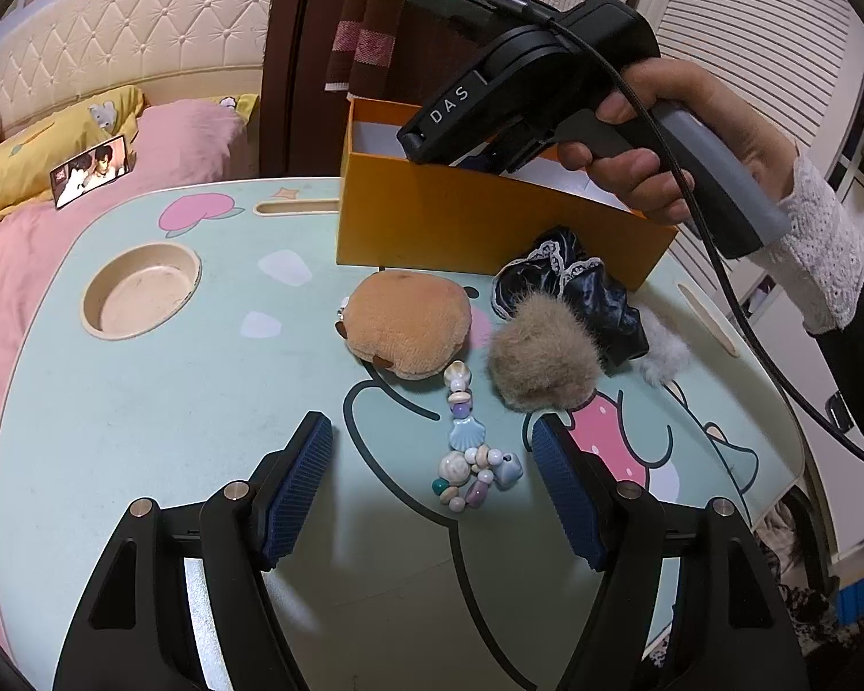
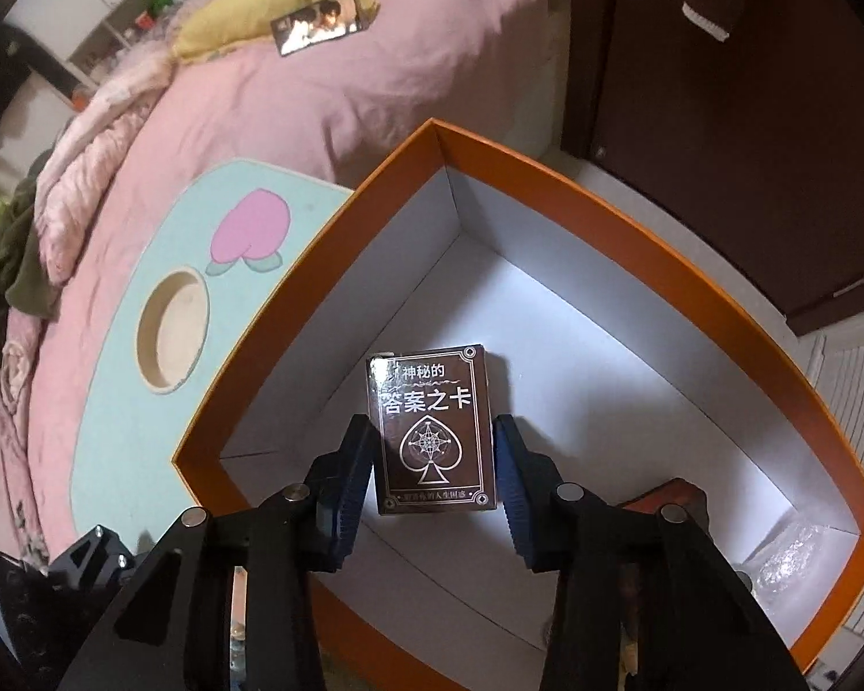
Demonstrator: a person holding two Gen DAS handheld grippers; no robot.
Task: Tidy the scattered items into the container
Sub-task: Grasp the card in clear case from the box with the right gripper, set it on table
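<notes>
- While my right gripper (image 2: 435, 460) hangs inside the orange box (image 2: 547, 164), its jaws flank the card deck (image 2: 432, 432); whether the pads press on it I cannot tell.
- I judge the deck stiff, light and slick-wrapped; its long side edges are the place to hold.
- My left gripper (image 1: 432, 460) stands wide open and empty over the desk (image 1: 173, 403), with the bead charm (image 1: 469, 455) between its jaws.
- At twelve o'clock lies a soft plush (image 1: 406, 328); at one o'clock, a fur pompom (image 1: 538, 354).

- Left gripper (image 1: 432, 495): black arms, ribbed blue pads, silver screws.
- Right gripper (image 2: 435, 475): black body marked "DAS", grey handle, green light, black cable.
- Sleeve (image 1: 823, 253): white lace cuff over black.
</notes>
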